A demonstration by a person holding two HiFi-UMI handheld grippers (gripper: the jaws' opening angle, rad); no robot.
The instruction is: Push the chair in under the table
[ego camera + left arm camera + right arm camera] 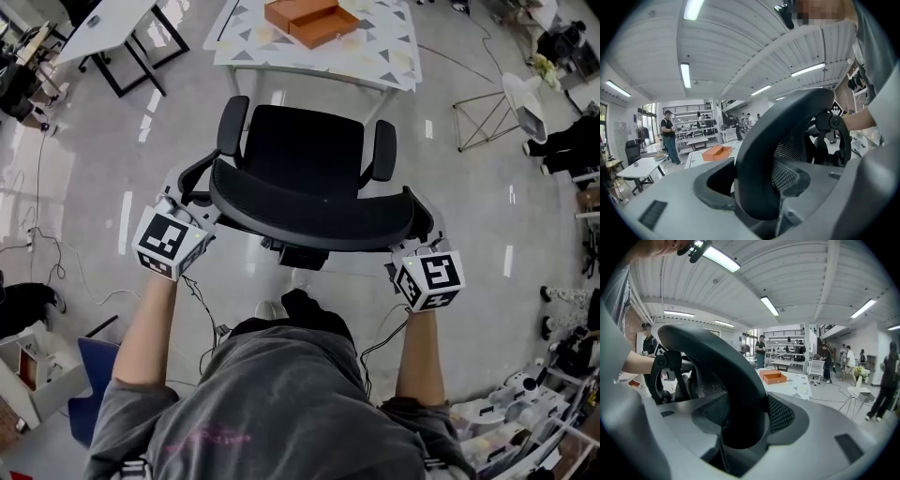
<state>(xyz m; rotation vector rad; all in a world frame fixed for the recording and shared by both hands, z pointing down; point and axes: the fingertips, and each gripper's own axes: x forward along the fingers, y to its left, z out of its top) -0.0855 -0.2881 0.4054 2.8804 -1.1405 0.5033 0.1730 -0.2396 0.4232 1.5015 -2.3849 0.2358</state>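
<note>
Two hand-held grippers (208, 199) (411, 242), one chair (305, 150)

The base of the chair (302, 155) is being hidden beneath its seat. Beyond the chair, the table (386, 54) and the orange box (309, 21) are being cut off by the top edge.

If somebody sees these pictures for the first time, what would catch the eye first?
The black office chair in the middle of the head view stands out first, with the left gripper and the right gripper each closed on one end of its backrest. Beyond it, at the top of that view, stands a table with a patterned top and an open orange box on it.
</note>
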